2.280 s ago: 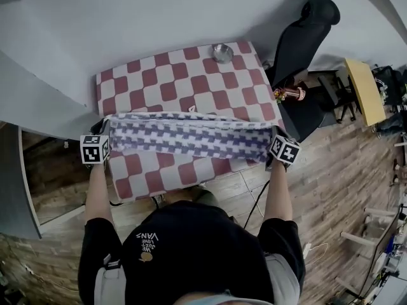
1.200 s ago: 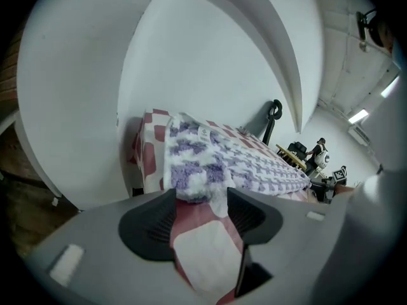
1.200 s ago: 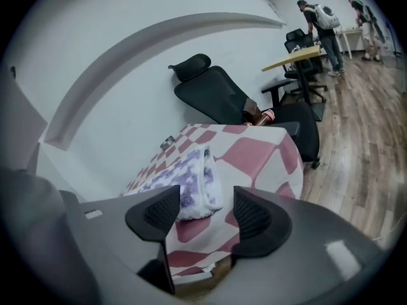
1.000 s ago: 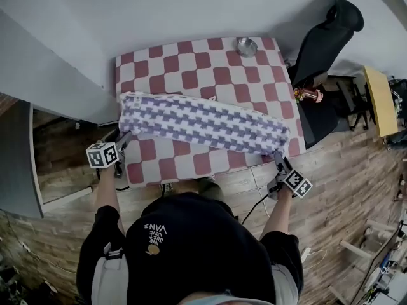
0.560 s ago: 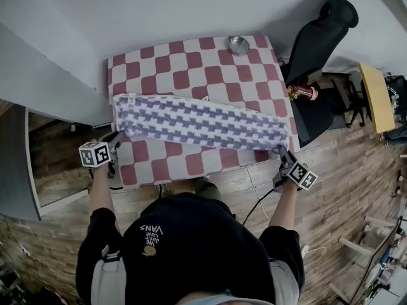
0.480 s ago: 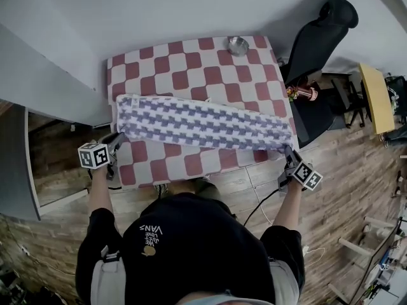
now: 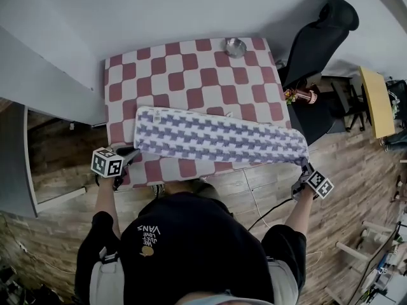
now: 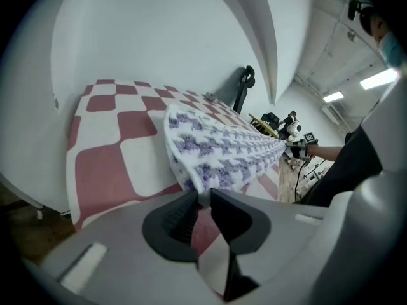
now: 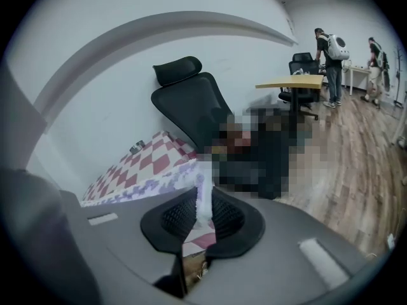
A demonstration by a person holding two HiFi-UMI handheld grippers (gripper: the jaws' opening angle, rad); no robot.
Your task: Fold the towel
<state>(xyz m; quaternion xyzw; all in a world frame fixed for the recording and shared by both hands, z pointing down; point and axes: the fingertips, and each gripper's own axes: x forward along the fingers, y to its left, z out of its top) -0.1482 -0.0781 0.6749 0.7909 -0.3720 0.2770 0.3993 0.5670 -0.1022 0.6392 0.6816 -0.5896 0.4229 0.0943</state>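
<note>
Purple-and-white checked towel (image 7: 219, 138) was a long narrow strip, pulled taut across the near part of the table (image 7: 191, 62). In the head view it ran roughly 9 o'clock to 3 o'clock, with the right end past the table's edge. We had the left gripper (image 7: 135, 152) on the 9 o'clock end. Its jaws had just been closing, and its own view showed the towel's corner clamped between them. Same story on the right gripper (image 7: 304, 165): jaws had just been closing, with a thin edge of towel nipped between them at the 3 o'clock end.

Progress, as we judged it: the lengthwise fold looked done (the strip looked doubled, though we couldn't count layers). Left to do: bring the two short ends together to halve the length, probably once more after that, then lay it flat. We called it about halfway.

Surface: flat tabletop under a red-and-white checked cloth (image 7: 210, 75). Small metal bowl (image 7: 234, 46) sat at 12 o'clock near the far edge, well apart from the towel.

Room: grey wall (image 7: 159, 11) behind the table, black office chair (image 7: 318, 37) at 2 o'clock, yellow desk (image 7: 375, 100) at 3 o'clock, wood-plank floor (image 7: 356, 189). The right gripper view showed two people (image 9: 331, 49) standing far off past the desk.
</note>
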